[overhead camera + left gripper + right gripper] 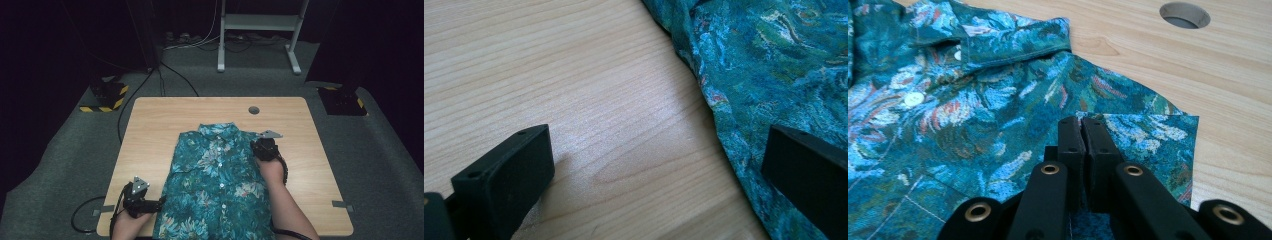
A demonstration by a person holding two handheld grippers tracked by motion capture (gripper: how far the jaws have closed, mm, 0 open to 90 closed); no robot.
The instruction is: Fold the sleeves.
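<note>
A teal floral button-up shirt (215, 175) lies front up on the wooden table (165, 120), collar toward the far edge. My right gripper (259, 143) rests at the shirt's right shoulder. In the right gripper view its jaws are pressed together on a folded-in flap of the shirt (973, 100), the right gripper (1085, 122) pinching the cloth near the fold. My left gripper (160, 201) sits at the shirt's lower left edge. The left gripper (659, 150) stands open, one jaw over bare table (549, 75), the other over the shirt (774, 60) hem.
A round cable hole (254, 110) sits in the table near the far edge, seen close in the right gripper view as the hole (1184, 15). Beyond the table stand a white metal stand (260, 22), floor cables and two hazard-striped bases (105, 97).
</note>
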